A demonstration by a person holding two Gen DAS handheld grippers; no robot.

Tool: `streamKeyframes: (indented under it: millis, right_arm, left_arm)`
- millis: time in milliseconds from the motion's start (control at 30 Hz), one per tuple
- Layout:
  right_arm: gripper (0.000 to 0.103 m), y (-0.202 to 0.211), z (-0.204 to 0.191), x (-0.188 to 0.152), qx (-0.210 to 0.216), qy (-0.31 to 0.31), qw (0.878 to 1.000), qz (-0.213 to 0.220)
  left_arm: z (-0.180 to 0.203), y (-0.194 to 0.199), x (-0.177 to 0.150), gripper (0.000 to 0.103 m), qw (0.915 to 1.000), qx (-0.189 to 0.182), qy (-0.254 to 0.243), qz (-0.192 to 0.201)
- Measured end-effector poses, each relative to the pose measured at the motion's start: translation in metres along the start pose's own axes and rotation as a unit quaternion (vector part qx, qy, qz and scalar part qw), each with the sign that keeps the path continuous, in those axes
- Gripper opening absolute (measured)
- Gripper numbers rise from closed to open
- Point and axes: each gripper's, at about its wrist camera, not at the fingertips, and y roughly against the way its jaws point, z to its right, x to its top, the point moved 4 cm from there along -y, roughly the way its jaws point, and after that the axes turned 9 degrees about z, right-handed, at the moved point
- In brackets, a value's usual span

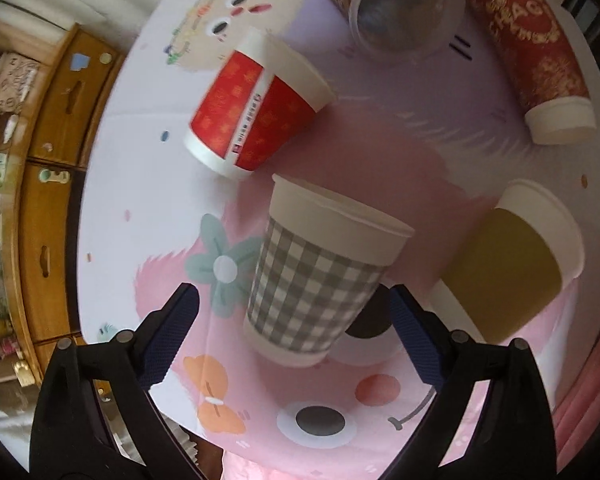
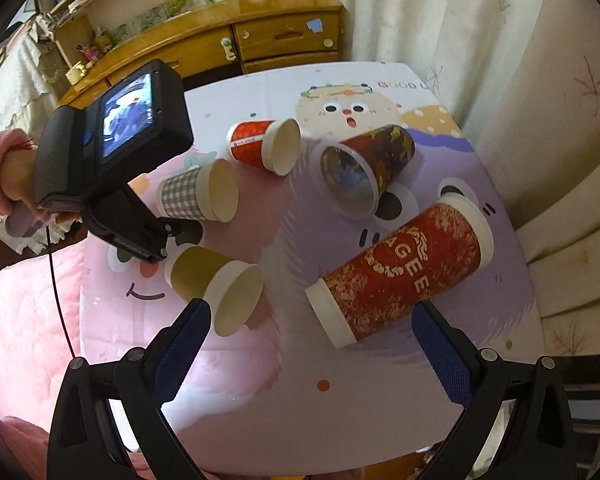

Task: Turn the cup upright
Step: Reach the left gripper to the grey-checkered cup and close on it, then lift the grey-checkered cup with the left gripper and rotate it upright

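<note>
Several paper cups lie on their sides on the cartoon tablecloth (image 2: 300, 380). A grey checked cup (image 1: 320, 276) lies just ahead of my open left gripper (image 1: 294, 300), between its fingers' line; it also shows in the right wrist view (image 2: 198, 196). A mustard cup (image 1: 512, 264) (image 2: 216, 284) lies beside it. A short red cup (image 1: 256, 108) (image 2: 264, 144), a dark patterned cup (image 1: 396, 0) (image 2: 364, 168) and a tall red cup (image 1: 536, 52) (image 2: 400, 272) lie farther off. My right gripper (image 2: 312, 328) is open, above the table near the tall red cup.
The left hand-held gripper body with its screen (image 2: 112, 168) hangs over the table's left side. A wooden sideboard (image 2: 236, 40) stands behind the table. A curtain (image 2: 500, 60) hangs to the right. A pink quilt (image 2: 24, 320) lies at the left edge.
</note>
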Motion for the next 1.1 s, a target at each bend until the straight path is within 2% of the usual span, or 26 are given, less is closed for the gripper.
streamKeyframes:
  millis: [100,167,400,500,667,867,967,1067,1100]
  right_arm:
    - [0.102,-0.003,0.003,-0.003,-0.005,-0.002,1.000,-0.009]
    - [0.102,-0.003,0.007,-0.005,-0.006,-0.008,1.000,-0.012]
    - [0.102,0.002,0.018,-0.003,-0.007,-0.036,0.999,-0.018]
    - [0.102,0.008,0.023,0.003,0.000,-0.050,0.999,-0.011]
    - [0.102,0.019,0.031,0.011,0.010,-0.055,0.998,0.002]
    - [0.102,0.038,0.038,0.026,0.039,-0.062,0.997,0.030]
    - [0.102,0.046,0.044,0.031,0.061,-0.067,0.995,0.047]
    - [0.102,0.048,0.050,0.029,0.096,-0.083,0.991,0.042]
    - [0.102,0.048,0.053,0.028,0.111,-0.087,0.989,0.038]
  left_arm:
    - [0.000,-0.013,0.003,0.078,0.9996,-0.025,0.001,-0.015]
    - [0.001,-0.019,0.004,0.064,0.9989,-0.039,0.002,-0.027]
    - [-0.006,-0.020,0.008,0.061,0.9965,-0.068,0.033,-0.037]
    - [-0.010,-0.013,0.009,0.060,0.9958,-0.067,0.051,-0.035]
    - [-0.027,0.004,0.009,0.060,0.9911,-0.053,0.118,-0.033]
    - [-0.040,0.039,0.005,0.060,0.9714,-0.044,0.233,-0.015]
    - [-0.037,0.057,0.002,0.060,0.9538,-0.042,0.297,-0.005]
    - [-0.024,0.070,-0.004,0.060,0.9322,-0.039,0.360,-0.004]
    - [-0.016,0.076,-0.006,0.060,0.9226,-0.034,0.384,-0.004]
